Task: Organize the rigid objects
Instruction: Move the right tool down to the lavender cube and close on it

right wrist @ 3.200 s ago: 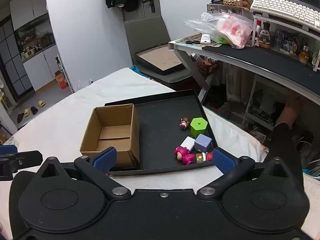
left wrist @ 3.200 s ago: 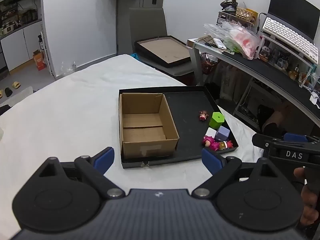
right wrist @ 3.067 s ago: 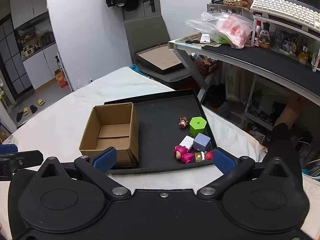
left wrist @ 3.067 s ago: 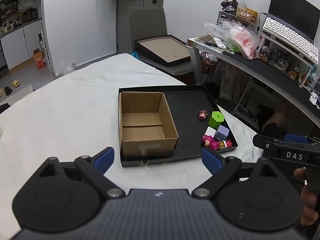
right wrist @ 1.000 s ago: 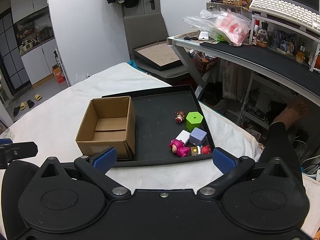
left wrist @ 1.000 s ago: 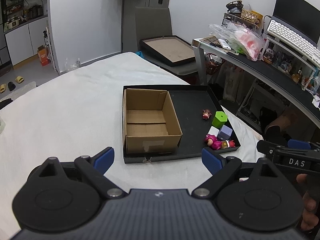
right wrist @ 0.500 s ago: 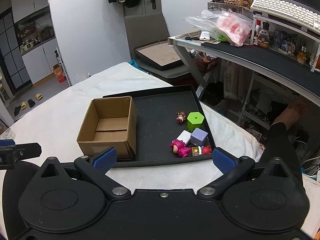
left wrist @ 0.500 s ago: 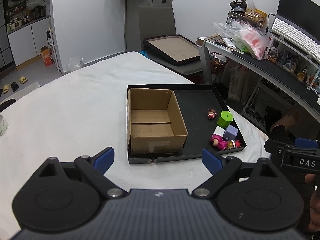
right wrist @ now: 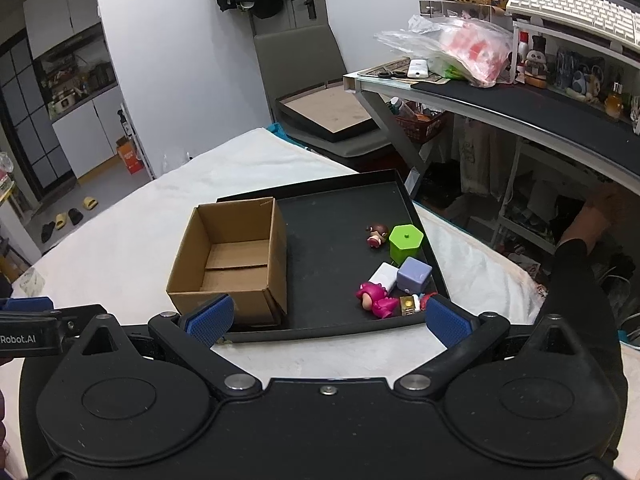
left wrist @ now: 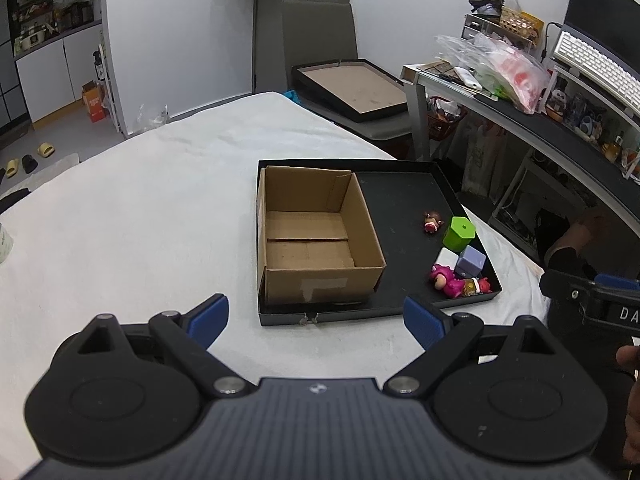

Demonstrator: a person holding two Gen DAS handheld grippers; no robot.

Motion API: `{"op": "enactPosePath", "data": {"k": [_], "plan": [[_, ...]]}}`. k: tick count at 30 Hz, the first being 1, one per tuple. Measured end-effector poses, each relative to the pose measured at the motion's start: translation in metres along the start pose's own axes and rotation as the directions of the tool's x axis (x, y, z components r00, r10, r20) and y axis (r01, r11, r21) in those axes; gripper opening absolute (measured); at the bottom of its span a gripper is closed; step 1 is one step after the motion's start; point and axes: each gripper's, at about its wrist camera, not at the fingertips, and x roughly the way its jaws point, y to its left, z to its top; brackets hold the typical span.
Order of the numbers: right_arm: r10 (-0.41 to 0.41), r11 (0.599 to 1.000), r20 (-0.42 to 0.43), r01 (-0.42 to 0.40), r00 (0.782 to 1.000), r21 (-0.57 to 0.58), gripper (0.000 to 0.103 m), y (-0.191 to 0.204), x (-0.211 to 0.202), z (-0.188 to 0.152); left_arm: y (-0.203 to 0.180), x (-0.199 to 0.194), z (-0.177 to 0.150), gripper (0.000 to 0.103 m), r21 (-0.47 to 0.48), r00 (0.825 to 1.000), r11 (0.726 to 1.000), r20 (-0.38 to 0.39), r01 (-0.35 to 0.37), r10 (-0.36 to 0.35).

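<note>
A black tray (left wrist: 400, 192) (right wrist: 332, 240) lies on the white-covered table. An empty open cardboard box (left wrist: 316, 236) (right wrist: 236, 256) stands in its left half. In the right half lie a green hexagonal block (left wrist: 458, 233) (right wrist: 405, 242), a purple cube (left wrist: 472, 261) (right wrist: 414, 274), a white block (left wrist: 446, 258) (right wrist: 383, 274), a pink figure (left wrist: 444, 282) (right wrist: 374, 300), a small brown-haired figure (left wrist: 432, 222) (right wrist: 376, 235) and small red and gold pieces (left wrist: 476, 286) (right wrist: 412, 303). My left gripper (left wrist: 316, 318) and right gripper (right wrist: 328, 318) are open and empty, held short of the tray's near edge.
A desk (right wrist: 520, 108) with a plastic bag, keyboard and small items stands at the right. A grey chair (left wrist: 320, 36) holding a framed board (left wrist: 352, 88) stands beyond the table. The white cloth (left wrist: 140, 208) spreads to the left of the tray.
Both grippers have drifted slightly, so the tray and box sit a little further right in the left wrist view. Nothing on the tray has moved.
</note>
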Motion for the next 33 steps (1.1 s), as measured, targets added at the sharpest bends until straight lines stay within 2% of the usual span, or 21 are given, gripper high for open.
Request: {"op": "enactPosePath", "data": {"k": [9,14,20,33], "plan": [[0.023,0.998,0.017,-0.023,1.0,0.053,0.103,-0.007,0.016,-0.002,0.014,0.028,0.005,0.093,-0.05,0.999,0.999,-0.039,-0.008,0.006],[0.035,0.996,0.01,-0.036,0.999,0.085,0.103,-0.014,0.03,-0.004,0.015,0.043,0.006,0.093,-0.031,0.998,0.999,-0.054,-0.033,0.031],[0.048,0.994,0.007,-0.049,0.999,0.101,0.103,-0.021,0.046,-0.005,0.019,0.061,0.01,0.093,-0.045,0.997,0.999,-0.076,-0.008,0.005],[0.003,0.987,-0.015,0.0,1.0,0.16,0.103,-0.032,0.082,-0.004,0.023,0.092,0.024,0.093,-0.026,0.994,1.0,-0.105,-0.008,0.005]]}}
